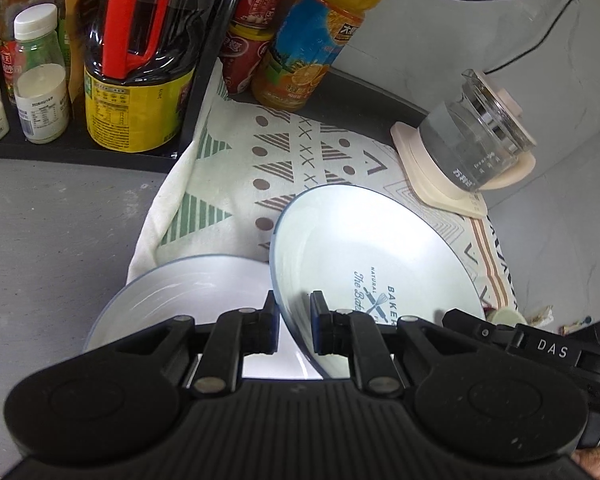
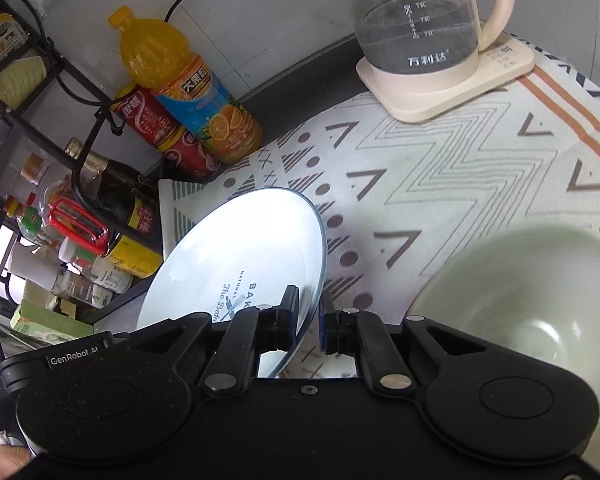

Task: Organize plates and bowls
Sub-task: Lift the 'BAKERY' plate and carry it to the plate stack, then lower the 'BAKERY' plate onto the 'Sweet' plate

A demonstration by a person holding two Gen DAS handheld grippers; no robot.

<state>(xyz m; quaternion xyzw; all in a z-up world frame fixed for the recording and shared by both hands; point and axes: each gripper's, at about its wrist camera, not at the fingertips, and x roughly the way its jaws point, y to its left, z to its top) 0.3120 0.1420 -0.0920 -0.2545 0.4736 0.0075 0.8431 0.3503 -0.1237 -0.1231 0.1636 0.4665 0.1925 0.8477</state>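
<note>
- Currently, left gripper (image 1: 294, 322): angled steeply downward, fingers nearly closed, clamped on the near rim of the printed plate (image 1: 380, 264), which is tilted above the patterned cloth (image 1: 236, 184).
- Right gripper (image 2: 309, 324): angled downward, fingers clamped on the same plate's opposite rim.
- Second plate (image 1: 188, 292): lower left, beneath.
- Green bowl (image 2: 540, 292): lower right.

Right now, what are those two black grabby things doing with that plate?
A person is tidying dishes with a hand-held gripper in each hand. The left hand-held gripper and the right hand-held gripper are each shut on opposite edges of the same white printed plate, holding it tilted above the patterned cloth. Another white plate sits just beside it, and a pale green bowl waits on the cloth near the glass kettle.
</note>
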